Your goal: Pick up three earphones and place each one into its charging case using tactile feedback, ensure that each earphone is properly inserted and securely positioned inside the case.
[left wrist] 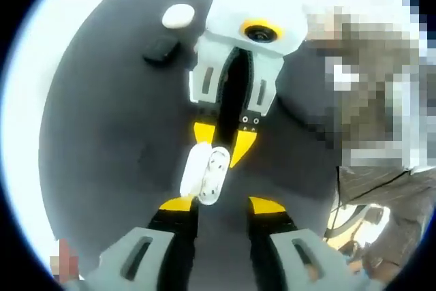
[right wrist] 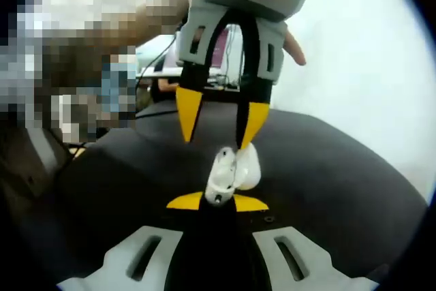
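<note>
Two grippers meet over dark round table (left wrist: 102,134). Left gripper (left wrist: 221,204) jaws spread wide, open white charging case (left wrist: 204,174) between tips. Right gripper (right wrist: 218,202) jaws nearly closed, pinching case (right wrist: 231,172). Beyond: white oval case (left wrist: 178,16), black case (left wrist: 161,50) beside it.

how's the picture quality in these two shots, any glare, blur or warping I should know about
Left gripper view: strong fisheye bending, the dark mat curves like a disc; background beyond it blown out white; the white charging case is bright, details washed. Right gripper view: background overexposed at right, the left gripper looms large and stretched; the case is slightly soft; the right gripper is in shadow.
</note>
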Motion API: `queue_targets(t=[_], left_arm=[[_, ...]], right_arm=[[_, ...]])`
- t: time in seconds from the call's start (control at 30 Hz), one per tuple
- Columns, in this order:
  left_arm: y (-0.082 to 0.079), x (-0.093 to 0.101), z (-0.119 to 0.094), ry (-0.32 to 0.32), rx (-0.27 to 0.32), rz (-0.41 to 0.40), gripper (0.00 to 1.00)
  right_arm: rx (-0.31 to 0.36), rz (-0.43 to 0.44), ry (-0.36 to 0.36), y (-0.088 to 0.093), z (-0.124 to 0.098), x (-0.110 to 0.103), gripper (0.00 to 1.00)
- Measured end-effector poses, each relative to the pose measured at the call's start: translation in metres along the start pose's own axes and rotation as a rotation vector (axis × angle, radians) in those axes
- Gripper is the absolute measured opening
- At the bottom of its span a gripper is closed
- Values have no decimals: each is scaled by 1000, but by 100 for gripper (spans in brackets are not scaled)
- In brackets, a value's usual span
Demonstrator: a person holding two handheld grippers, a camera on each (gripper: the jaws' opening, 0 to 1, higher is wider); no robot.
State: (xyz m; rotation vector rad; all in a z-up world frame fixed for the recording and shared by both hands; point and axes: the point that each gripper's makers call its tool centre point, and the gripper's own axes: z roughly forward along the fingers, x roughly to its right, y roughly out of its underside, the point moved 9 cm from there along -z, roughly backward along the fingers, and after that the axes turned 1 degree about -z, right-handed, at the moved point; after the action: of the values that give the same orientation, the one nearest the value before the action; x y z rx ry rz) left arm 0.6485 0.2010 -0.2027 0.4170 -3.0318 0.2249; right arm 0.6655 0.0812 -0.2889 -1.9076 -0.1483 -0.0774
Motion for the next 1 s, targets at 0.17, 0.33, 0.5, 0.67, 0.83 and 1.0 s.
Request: queue_targets(t=[0.17,0.33,0.5,0.67,0.83,1.0], left_arm=[[10,3,-6,10,60,-9,27],[21,4,-22,-12,195,-25,26],[39,1,-42,-15,513,-94,24],[64,-8,-45,-85,838,-119,25],[88,-16,-30,-117,1016,-160,26],[101,-17,-9,-186,1075,-92,22]], right_arm=[[1,3,-1,0,0,0,17],[1,4,-1,0,0,0,17],[1,4,-1,0,-1,0,17],[2,5,-1,1,-1,0,17],[3,7,-1,1,-1,0,17],[5,9,-2,1,-1,1,17]])
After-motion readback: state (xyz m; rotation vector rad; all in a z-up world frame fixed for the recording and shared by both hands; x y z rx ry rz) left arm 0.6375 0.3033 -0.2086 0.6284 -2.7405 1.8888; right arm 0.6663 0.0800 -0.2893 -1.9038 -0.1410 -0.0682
